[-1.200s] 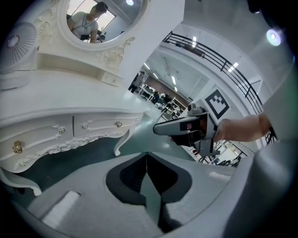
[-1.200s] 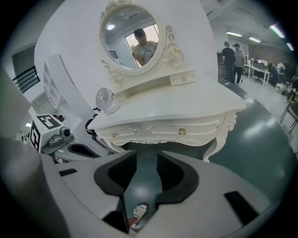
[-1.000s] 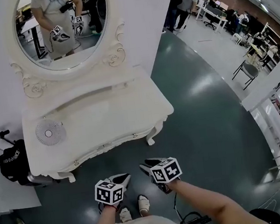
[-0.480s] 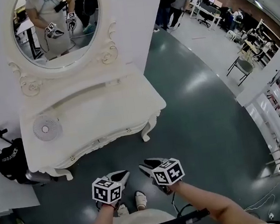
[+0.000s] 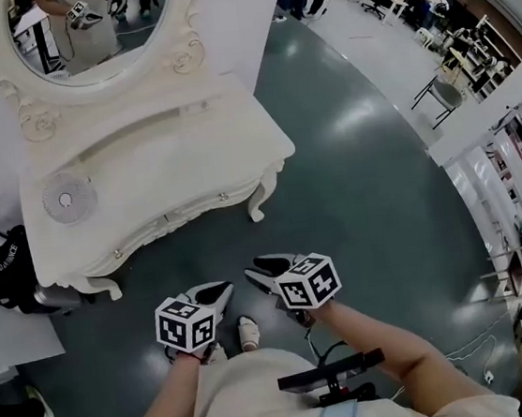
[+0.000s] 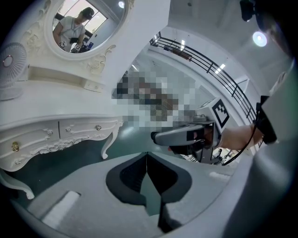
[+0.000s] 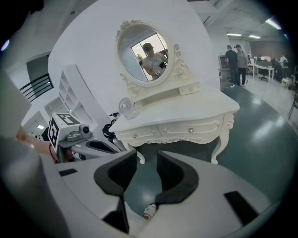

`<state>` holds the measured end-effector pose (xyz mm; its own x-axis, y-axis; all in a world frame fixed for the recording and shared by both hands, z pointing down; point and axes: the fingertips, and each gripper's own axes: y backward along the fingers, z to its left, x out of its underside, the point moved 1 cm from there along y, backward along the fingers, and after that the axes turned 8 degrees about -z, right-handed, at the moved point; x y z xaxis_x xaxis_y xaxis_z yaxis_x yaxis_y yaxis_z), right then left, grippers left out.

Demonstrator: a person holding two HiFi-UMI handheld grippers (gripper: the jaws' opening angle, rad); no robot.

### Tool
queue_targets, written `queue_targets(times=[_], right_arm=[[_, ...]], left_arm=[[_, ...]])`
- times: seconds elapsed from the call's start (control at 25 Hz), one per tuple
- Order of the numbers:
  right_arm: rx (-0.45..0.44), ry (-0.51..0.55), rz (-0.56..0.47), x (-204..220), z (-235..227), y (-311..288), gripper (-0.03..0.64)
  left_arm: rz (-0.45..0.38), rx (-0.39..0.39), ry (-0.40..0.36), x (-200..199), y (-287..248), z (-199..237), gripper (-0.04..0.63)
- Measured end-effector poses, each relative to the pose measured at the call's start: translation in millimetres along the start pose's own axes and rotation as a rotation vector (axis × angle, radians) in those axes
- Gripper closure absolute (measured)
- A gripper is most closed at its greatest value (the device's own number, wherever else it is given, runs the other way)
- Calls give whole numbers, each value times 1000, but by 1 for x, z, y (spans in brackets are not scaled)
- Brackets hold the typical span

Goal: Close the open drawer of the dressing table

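Head view: the white table [image 5: 161,163] stands at upper left, with its oval mirror [image 5: 88,30] behind the top and a small round fan [image 5: 69,196] on the left part of the top. The drawer fronts [image 5: 190,210] lie flush along the table's front edge. You stand on the dark green floor [image 5: 363,190], well apart from the table, and hold both claws low in front of your body. The left claw [image 5: 224,289] and the right claw [image 5: 255,272] lie side by side, near each other, both pointing toward the table. A black bag [image 5: 4,272] sits beside the table's left end. Left gripper view: the left claw [image 6: 147,155] is pressed together at the tips and grips nothing. The drawer fronts [image 6: 86,128] show at left, level with the carved rail, and the right claw [image 6: 156,137] appears at right. Right gripper view: the right claw [image 7: 147,157] is spread and empty, with floor and a shoe [image 7: 149,211] visible through the gap. Beyond it the table [image 7: 186,109] faces you with the drawer fronts [image 7: 186,126] flush, and the left claw [image 7: 100,145] shows at left.
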<state>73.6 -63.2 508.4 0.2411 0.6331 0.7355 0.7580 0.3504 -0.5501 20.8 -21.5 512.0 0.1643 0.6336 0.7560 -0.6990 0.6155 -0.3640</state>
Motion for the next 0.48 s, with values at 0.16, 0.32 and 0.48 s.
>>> queue_targets(times=[0.16, 0.32, 0.48], right_arm=[[-42, 30, 15, -3, 13, 4, 488], [-60, 36, 18, -4, 20, 4, 527], [-72, 21, 5, -6, 23, 4, 571]], left_arm=[[3, 2, -1, -1, 4, -1, 584], [0, -8, 2, -5, 8, 5, 584], [-12, -15, 7, -9, 10, 8, 584]])
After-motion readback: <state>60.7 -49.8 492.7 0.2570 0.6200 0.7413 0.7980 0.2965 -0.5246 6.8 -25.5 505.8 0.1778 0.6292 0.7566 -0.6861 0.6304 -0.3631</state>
